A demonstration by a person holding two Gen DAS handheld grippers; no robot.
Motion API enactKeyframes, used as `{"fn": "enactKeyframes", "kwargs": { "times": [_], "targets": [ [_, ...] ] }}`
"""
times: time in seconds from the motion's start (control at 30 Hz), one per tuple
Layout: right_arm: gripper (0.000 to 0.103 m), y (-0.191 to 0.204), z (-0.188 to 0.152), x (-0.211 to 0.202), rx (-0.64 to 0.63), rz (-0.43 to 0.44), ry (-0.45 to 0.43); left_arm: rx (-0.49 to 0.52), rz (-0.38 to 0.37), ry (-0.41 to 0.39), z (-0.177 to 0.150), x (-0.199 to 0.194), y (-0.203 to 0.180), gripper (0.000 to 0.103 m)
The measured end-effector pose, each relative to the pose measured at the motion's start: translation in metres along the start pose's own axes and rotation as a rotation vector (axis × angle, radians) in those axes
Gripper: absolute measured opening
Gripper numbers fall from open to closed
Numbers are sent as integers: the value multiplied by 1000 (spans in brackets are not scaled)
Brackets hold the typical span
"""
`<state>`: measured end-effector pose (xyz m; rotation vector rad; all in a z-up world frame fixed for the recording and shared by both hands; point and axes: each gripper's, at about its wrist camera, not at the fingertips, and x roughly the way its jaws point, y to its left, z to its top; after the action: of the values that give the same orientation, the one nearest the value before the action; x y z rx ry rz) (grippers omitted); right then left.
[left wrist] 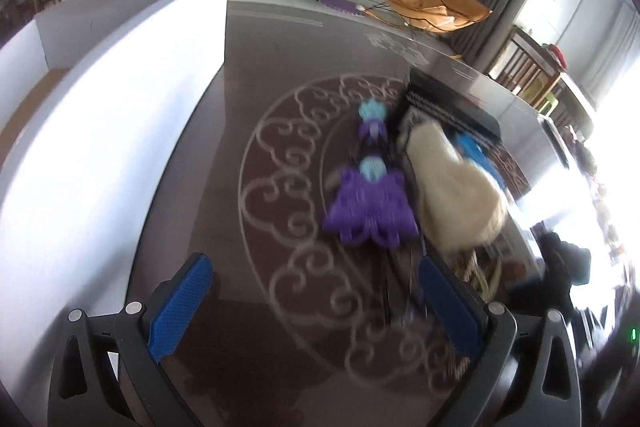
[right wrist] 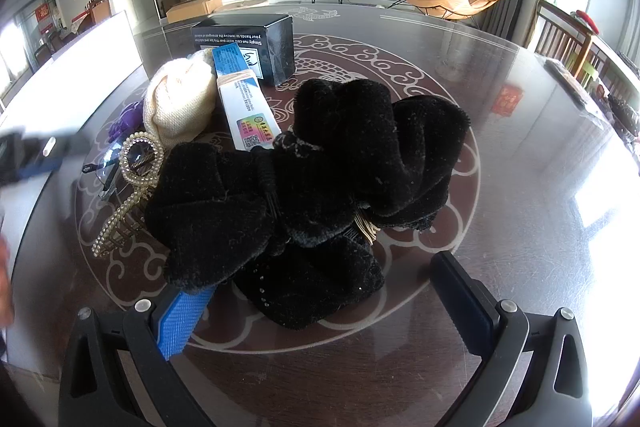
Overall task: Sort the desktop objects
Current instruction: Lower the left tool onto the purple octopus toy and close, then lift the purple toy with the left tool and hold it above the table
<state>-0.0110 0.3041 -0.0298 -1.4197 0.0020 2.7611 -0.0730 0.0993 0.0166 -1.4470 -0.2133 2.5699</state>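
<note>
black velvet bow (right wrist: 312, 163): table centre | purple hair clip (left wrist: 370, 205): flat, beside cream knit pouch (left wrist: 452, 183)

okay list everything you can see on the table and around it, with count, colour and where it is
velvet bow: one, black, table centre, in front of right gripper
knit item: one, cream, behind the bow, left
box: one, black, far side
flat packet: one, white and blue, leaning by the box
pearl hair clip: one, gold-white, left of bow
purple clip: one, purple and teal, ahead of left gripper
white bin: one, table's left
left gripper: open, empty
right gripper: open
</note>
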Motion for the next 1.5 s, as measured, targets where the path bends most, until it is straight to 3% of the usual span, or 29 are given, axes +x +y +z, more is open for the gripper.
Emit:
{"fn": "enactKeyframes", "kwargs": {
  "times": [0.2,0.33,0.43,0.57,0.67,0.73,0.77,0.8,0.83,0.9,1.03,1.17,1.3,1.33,1.4,1.5],
  "targets": [
    [103,0,0,0,0,0,0,27,119,30,43,40,-12,103],
    [103,0,0,0,0,0,0,-1,125,25,60,53,-5,103],
    [103,0,0,0,0,0,0,14,108,84,63,66,-4,103],
    [103,-4,-2,-2,0,0,0,158,113,76,54,72,-22,103],
    [103,-4,-2,-2,0,0,0,175,101,73,54,77,-26,103],
    [103,-4,-2,-2,0,0,0,205,86,47,52,77,-28,87],
    [103,-4,-2,-2,0,0,0,242,118,33,54,75,-32,71],
    [103,-4,-2,-2,0,0,0,277,88,13,50,72,-36,52],
    [103,-4,-2,-2,0,0,0,295,96,7,49,70,-39,43],
    [103,-4,-2,-2,0,0,0,321,107,6,48,66,-44,43],
    [103,-4,-2,-2,0,0,0,263,90,-16,24,52,-30,42],
    [103,-4,-2,-2,0,0,0,198,87,-61,-24,17,-2,43],
    [103,-5,-1,-1,0,0,0,198,81,-74,-53,-1,11,45],
    [103,-4,-2,-2,0,0,0,210,83,-81,-56,-3,12,49],
    [103,-5,-2,-2,0,0,0,245,94,-69,-60,0,9,83],
    [103,-5,-2,-2,0,0,0,256,88,-50,-64,-1,8,88]
  ]
}}
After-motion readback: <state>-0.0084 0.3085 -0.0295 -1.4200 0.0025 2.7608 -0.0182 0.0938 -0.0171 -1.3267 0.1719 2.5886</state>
